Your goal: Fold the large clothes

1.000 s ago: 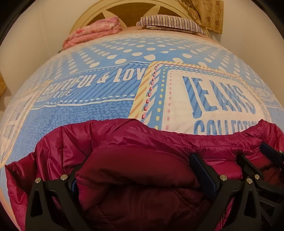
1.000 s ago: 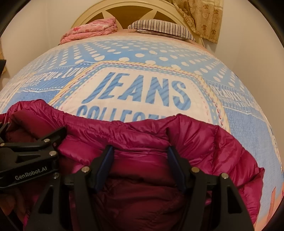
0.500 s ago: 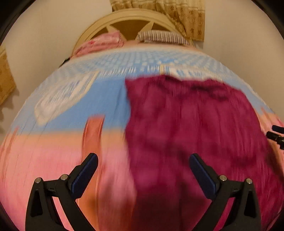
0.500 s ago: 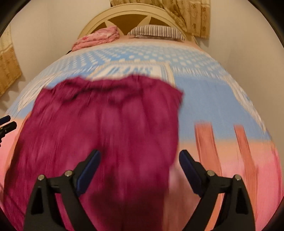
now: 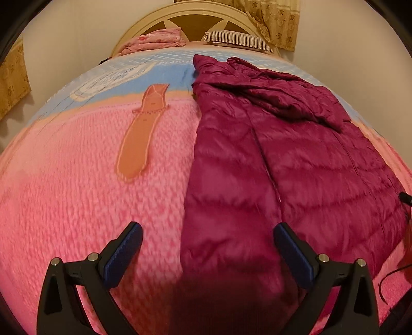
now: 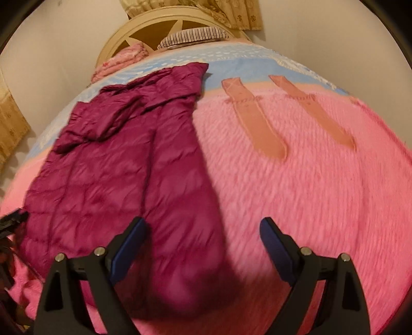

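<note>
A magenta quilted puffer jacket (image 5: 283,154) lies lengthwise on the bed, hood end far, hem end near. In the right wrist view the jacket (image 6: 116,167) fills the left half. My left gripper (image 5: 207,228) hovers open above the near hem; the jacket's left edge runs under the gap, untouched by the pads. My right gripper (image 6: 202,221) is wide, its jaws closing slightly, above the jacket's right edge, which the pads do not press. Each view catches the other gripper's tip at its edge: right gripper (image 5: 405,198), left gripper (image 6: 13,219).
The bedspread (image 5: 77,180) is fuzzy pink near me and blue farther off, with orange strap prints (image 6: 257,121). At the cream headboard (image 5: 195,18) lie a striped pillow (image 5: 237,40) and a folded pink blanket (image 5: 157,41). Walls and patterned curtains (image 5: 13,77) flank the bed.
A second ago both grippers had bunched jacket fabric between their fingers near the bed's middle. Both have let go and pulled back toward the foot; the jacket now lies stretched out flat.
</note>
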